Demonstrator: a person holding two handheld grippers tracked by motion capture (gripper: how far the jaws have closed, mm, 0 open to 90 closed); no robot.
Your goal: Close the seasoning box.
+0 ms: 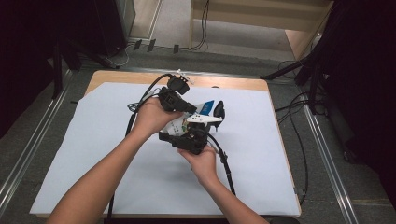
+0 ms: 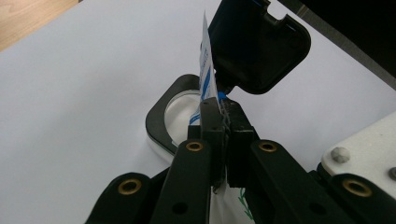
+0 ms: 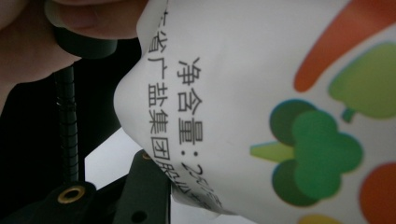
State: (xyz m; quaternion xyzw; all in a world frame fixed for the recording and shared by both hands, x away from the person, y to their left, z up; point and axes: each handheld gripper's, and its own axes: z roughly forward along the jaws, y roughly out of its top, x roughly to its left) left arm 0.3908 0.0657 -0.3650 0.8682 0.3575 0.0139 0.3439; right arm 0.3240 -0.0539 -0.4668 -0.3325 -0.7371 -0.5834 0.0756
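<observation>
Black hinged-lid container (image 2: 187, 112) – open beside pinched pouch (image 2: 205, 70) – white sheet (image 1: 93, 140) beneath.

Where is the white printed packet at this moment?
In the high view the packet is held up at the middle of the white sheet, between the left gripper and the right gripper, beside a black container.

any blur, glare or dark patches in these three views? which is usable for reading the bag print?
High view: even light on the white sheet, room edges nearly black, soft overall, print on the bag too small to read. Left gripper view: fingers in front slightly soft, mild glare on the black container. Right gripper view: print sharp and readable, rotated sideways; the hand at top left is out of focus.
</observation>
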